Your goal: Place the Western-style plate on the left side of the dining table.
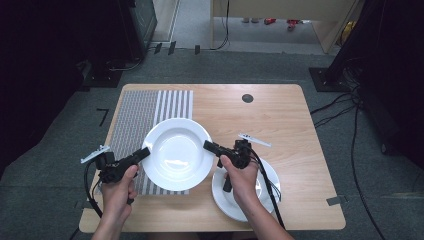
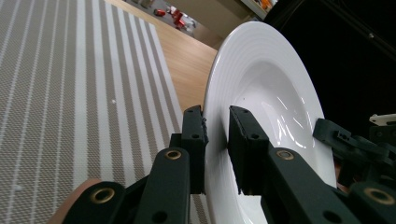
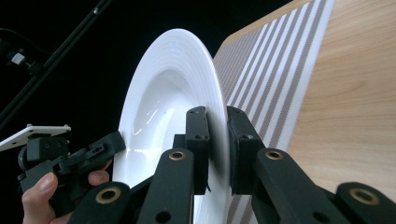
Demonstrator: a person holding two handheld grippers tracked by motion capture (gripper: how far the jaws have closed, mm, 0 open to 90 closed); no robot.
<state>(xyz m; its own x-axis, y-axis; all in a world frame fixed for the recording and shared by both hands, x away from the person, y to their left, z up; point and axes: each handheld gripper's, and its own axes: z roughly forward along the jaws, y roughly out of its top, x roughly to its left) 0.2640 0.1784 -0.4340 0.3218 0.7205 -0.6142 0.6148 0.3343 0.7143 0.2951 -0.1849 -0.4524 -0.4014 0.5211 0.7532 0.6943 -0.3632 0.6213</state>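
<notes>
— While both claws pinch the plate (image 1: 177,152), where is it?
— Lifted above the mat (image 1: 145,120); left claw (image 1: 145,152) and right claw (image 1: 207,145) are clamped on opposite rims.
— What's left?
— Probably setting it down; another plate (image 1: 270,175) sits on the worktop (image 1: 280,115).

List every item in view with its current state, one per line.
Deep white plate: clamped by its rim on two opposite sides, over the mat.
Left gripper: shut on the plate's rim.
Right gripper: shut on the opposite rim.
Second white plate: lying flat on the table, partly under the right hand.
Striped mat: spread flat.
Table: wooden, upright.
</notes>
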